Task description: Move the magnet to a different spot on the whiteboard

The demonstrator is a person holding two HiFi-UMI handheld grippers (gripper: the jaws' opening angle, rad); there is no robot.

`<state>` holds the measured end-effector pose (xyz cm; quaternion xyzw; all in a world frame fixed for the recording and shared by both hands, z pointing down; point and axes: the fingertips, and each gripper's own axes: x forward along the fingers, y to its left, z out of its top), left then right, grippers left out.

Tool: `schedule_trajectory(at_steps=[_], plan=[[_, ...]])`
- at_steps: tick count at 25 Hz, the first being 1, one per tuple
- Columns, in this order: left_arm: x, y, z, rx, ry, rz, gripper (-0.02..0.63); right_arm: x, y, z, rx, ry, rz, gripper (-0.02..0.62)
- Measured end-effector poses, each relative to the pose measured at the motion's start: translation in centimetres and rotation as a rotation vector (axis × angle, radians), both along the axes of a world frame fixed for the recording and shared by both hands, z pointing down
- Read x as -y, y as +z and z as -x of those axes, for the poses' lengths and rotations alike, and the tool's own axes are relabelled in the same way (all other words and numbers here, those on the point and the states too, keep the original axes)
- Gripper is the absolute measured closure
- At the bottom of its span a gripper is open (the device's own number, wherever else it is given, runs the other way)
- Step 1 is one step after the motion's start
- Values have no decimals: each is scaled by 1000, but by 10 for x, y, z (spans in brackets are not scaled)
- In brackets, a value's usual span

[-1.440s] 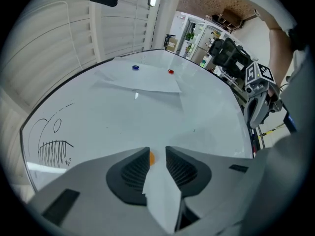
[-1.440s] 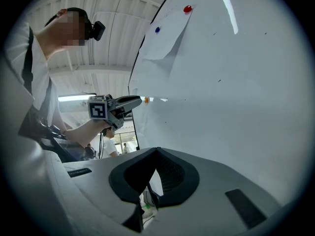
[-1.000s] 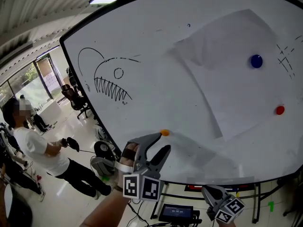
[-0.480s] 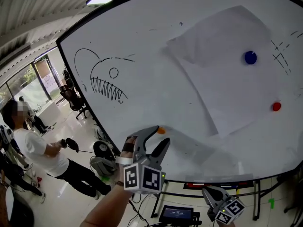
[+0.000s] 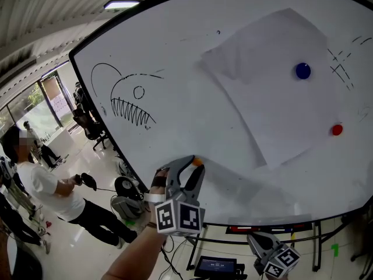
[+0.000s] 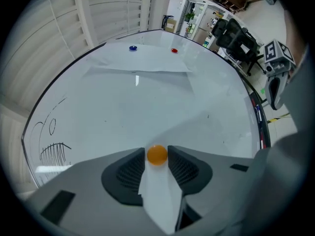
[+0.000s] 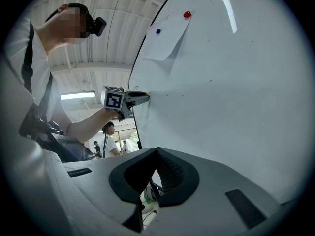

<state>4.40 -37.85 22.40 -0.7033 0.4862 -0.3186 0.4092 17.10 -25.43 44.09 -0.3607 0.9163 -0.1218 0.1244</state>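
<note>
The left hand-held gripper [image 6: 157, 157] has just been closing its jaws, and they now clamp the orange magnet [image 6: 157, 154], which sits flat on the whiteboard [image 6: 147, 107]. Far beyond its tips a paper sheet [image 6: 140, 65] is on the board. The right hand-held gripper [image 7: 156, 155] has its jaws together and holds nothing.
</note>
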Motion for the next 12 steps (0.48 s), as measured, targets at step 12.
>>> schedule_trajectory(at_steps=[12], plan=[[2,2,0,28,-45,-69,465,-2,10,9,18,-4,40,561]])
